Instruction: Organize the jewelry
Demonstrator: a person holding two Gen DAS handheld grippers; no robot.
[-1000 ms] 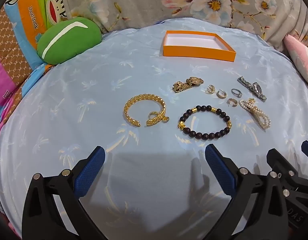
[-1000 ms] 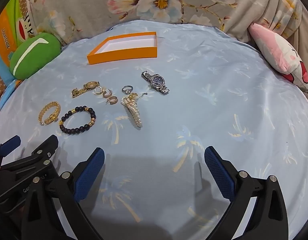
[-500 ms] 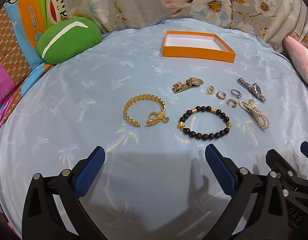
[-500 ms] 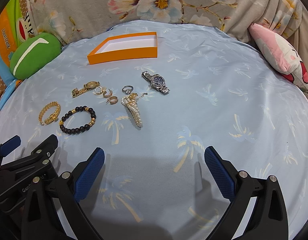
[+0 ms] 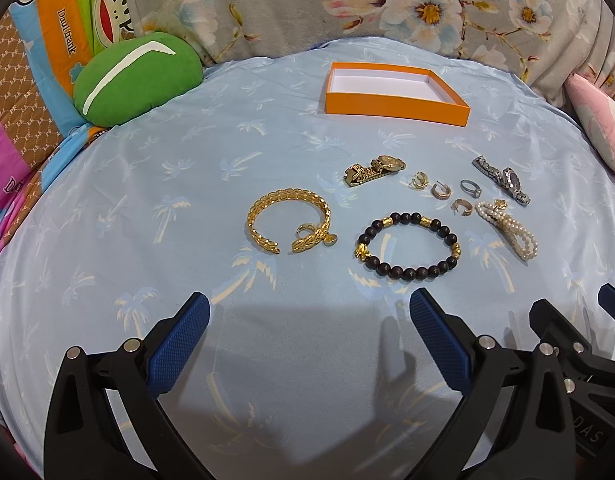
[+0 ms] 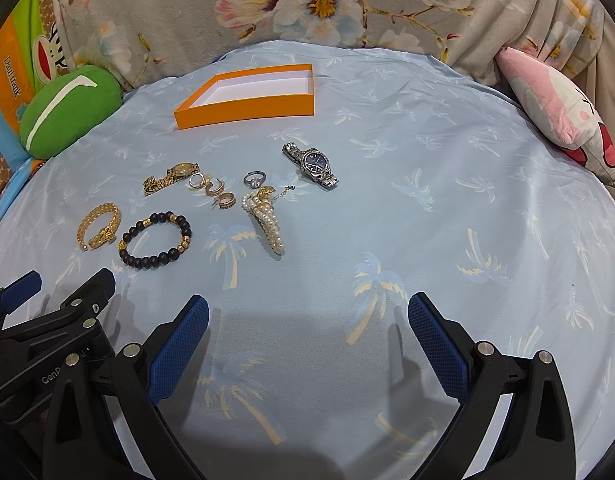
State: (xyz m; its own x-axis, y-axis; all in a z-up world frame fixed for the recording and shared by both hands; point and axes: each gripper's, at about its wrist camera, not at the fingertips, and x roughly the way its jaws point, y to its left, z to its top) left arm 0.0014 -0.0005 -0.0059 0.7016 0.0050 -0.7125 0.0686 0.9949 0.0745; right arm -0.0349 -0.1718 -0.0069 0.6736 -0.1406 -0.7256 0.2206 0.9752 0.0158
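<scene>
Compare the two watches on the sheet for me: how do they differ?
The gold watch is yellow-gold all over with a gold face; the silver watch is steel-coloured with a dark blue face. The gold watch lies at the left of the group, close to the gold earrings; the silver watch lies at the right end, apart from the rest. Both have metal link bands, lie on the sheet and sit outside the orange box.
</scene>
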